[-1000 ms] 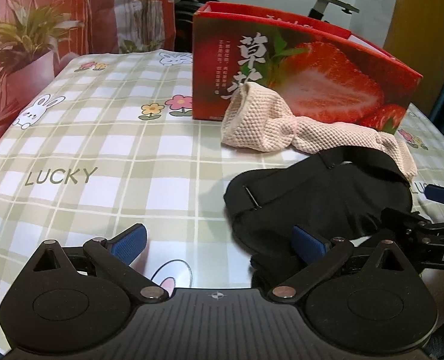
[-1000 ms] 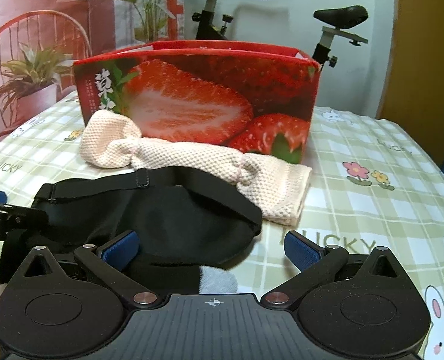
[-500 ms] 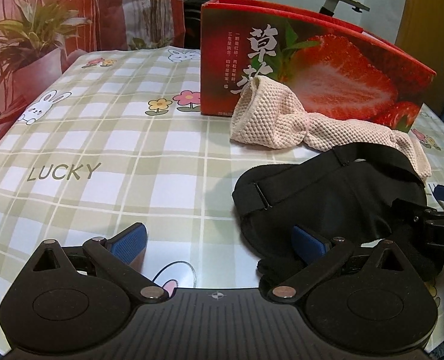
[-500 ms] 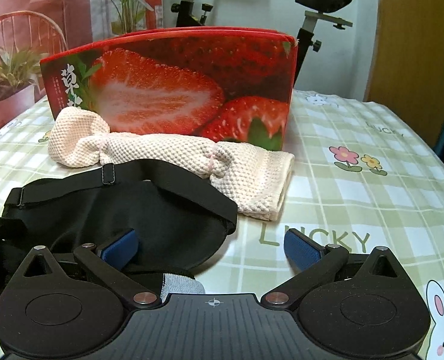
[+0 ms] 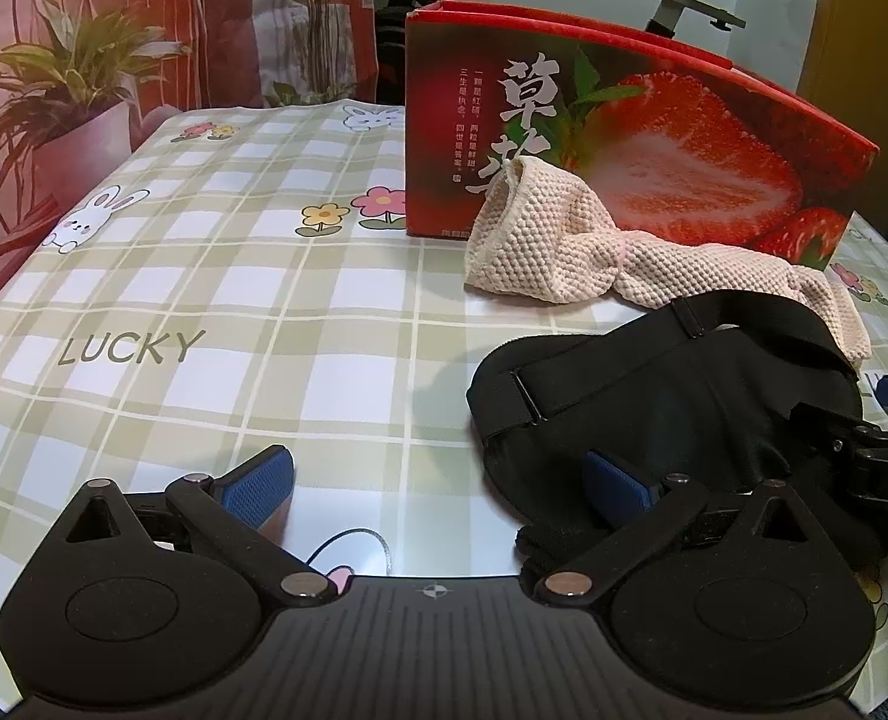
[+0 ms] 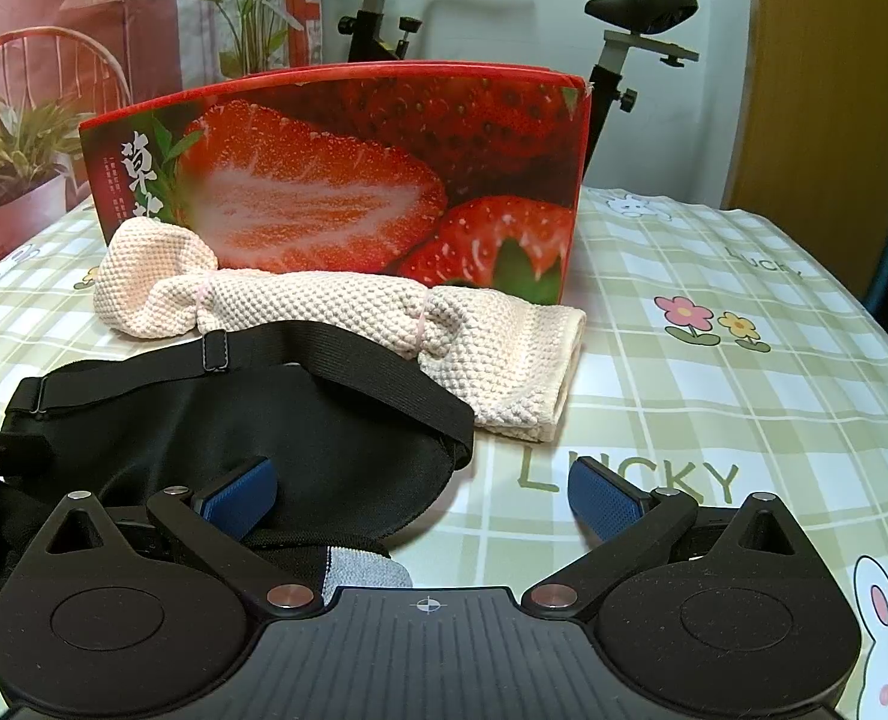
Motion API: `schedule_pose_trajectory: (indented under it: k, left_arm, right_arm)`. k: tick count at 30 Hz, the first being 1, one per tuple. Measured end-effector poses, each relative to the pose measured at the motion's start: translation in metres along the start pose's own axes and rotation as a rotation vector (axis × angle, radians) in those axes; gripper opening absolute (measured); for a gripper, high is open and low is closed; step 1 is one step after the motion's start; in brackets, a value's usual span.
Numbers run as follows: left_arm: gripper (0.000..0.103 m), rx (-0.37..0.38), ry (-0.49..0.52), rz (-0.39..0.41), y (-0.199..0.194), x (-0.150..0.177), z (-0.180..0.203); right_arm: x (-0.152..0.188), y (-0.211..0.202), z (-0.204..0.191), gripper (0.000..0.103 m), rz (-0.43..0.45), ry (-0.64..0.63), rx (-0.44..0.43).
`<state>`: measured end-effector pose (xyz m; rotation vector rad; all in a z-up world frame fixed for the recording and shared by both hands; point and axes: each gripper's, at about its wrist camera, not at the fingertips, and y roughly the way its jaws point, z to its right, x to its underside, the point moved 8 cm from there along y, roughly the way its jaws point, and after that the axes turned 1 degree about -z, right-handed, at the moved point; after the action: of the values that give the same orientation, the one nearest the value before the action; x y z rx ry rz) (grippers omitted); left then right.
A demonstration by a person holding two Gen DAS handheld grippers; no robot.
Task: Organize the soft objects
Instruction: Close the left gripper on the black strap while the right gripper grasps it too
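A black eye mask [image 5: 654, 396] with an elastic strap lies on the checked tablecloth; it also shows in the right wrist view [image 6: 252, 420]. A pink knitted cloth [image 5: 570, 252] lies behind it, against the strawberry box [image 5: 672, 144], and shows in the right wrist view too [image 6: 348, 312]. A grey and black sock [image 6: 366, 567] pokes out under the mask's near edge. My left gripper [image 5: 438, 480] is open, its right finger over the mask's left edge. My right gripper [image 6: 420, 492] is open over the mask's right end.
The red strawberry box [image 6: 348, 180] stands open-topped at the back of the table [image 5: 204, 300]. A potted plant [image 5: 66, 96] and an exercise bike [image 6: 624, 30] stand beyond the table. The right gripper's tip shows at the left wrist view's right edge [image 5: 876, 456].
Both grippers have drifted slightly, so the box and cloth shift a little in view. The mask and the cloth lie as before. Both grippers stay open.
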<state>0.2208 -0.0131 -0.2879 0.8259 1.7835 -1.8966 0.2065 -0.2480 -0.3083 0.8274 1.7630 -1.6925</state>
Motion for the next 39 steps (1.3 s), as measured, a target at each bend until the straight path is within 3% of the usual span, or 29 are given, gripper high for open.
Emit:
schedule_pose_trajectory:
  k: [28,35,39]
  left_arm:
    - [0.103,0.004,-0.014,-0.010,0.001,-0.001,0.000]
    - [0.102,0.063,-0.112,-0.071,0.003,-0.012,-0.010]
    - [0.091,0.125,-0.113,-0.073,0.003,-0.019,-0.002]
  right_arm:
    - [0.000,0.000,0.000,0.103,0.003,0.000,0.001]
    - [0.000,0.000,0.000,0.103,0.003,0.000,0.002]
    - [0.001,0.000,0.000,0.103,0.004,0.000,0.001]
